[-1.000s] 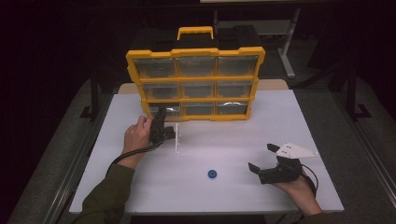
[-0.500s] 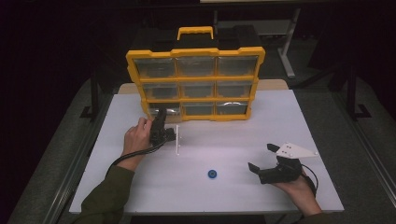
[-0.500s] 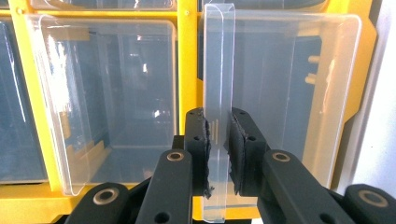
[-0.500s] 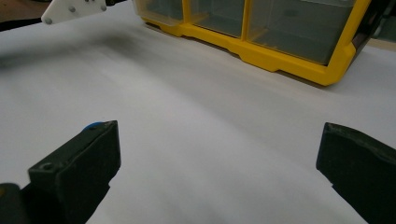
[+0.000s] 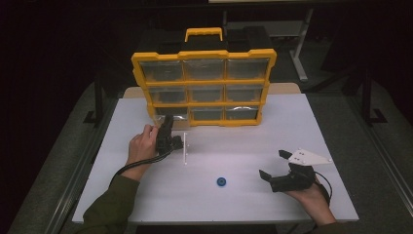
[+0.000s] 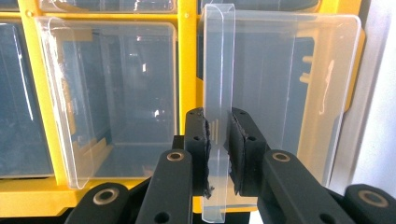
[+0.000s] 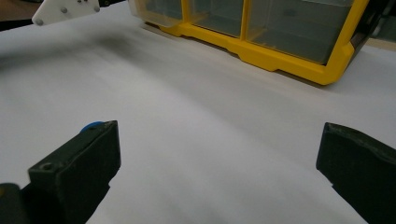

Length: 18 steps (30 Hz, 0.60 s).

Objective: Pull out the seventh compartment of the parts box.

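standing upright at the far middle of the white table (image 5: 316,126), a yellow organizer case (image 5: 204,87) with clear compartments and a yellow carrying handle (image 5: 203,33) is seen in the high view. its bottom-left compartment is where a clear plastic drawer (image 6: 280,93) is seen, drawn out toward the near side; in the left gripper view the drawer's clear front flange (image 6: 217,116) is caught between the two black pads. the left gripper (image 5: 167,139) is thus clenched on the flange of the drawer, with the pads pressed against it from both sides. the gripper is held by the left hand (image 5: 142,146), which lies on the table just near of the case's bottom-left corner, with a black cable trailing back along the green sleeve (image 5: 109,209).

just right of the left gripper, a thin white strip (image 5: 185,148) is seen lying on the table, running near to far; what it is cannot be told.

a small blue round piece (image 5: 221,182) lies on the table near the middle, well apart from the case and between the two hands. in the right gripper view only a sliver of it is visible behind the left jaw.

the right gripper (image 5: 273,165) is held low over the near right part of the table, with its grey three-cornered plate on top. its jaws are released and spread wide, with nothing between them but bare table. the blue piece is left of it and not touched.
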Available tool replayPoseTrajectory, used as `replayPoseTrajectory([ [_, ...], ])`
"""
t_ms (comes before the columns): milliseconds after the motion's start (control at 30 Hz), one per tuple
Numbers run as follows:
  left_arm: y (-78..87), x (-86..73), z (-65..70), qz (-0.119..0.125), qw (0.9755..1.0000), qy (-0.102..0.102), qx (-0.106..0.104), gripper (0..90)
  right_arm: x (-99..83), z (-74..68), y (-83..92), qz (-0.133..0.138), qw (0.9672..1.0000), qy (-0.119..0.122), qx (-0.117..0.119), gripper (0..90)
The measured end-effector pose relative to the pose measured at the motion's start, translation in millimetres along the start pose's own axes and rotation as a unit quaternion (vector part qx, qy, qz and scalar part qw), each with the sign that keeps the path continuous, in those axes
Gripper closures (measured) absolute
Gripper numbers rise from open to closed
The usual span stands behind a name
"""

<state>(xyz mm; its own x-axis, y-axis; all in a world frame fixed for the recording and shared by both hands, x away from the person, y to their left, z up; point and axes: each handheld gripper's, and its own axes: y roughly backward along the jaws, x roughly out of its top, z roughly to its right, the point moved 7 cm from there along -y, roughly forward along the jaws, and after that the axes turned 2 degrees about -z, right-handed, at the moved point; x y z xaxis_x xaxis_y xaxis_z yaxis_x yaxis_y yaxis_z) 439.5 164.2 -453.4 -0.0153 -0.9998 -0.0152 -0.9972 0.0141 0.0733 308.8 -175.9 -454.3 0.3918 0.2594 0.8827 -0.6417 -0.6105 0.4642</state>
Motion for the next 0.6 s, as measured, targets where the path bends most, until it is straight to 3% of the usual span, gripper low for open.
replayPoseTrajectory([
  [600,10.0,0.2,0.4,-0.002,1.0000,0.002,-0.004,78.9,0.1,-0.6,0.1,0.000,1.0000,-0.001,0.000,0.0],
])
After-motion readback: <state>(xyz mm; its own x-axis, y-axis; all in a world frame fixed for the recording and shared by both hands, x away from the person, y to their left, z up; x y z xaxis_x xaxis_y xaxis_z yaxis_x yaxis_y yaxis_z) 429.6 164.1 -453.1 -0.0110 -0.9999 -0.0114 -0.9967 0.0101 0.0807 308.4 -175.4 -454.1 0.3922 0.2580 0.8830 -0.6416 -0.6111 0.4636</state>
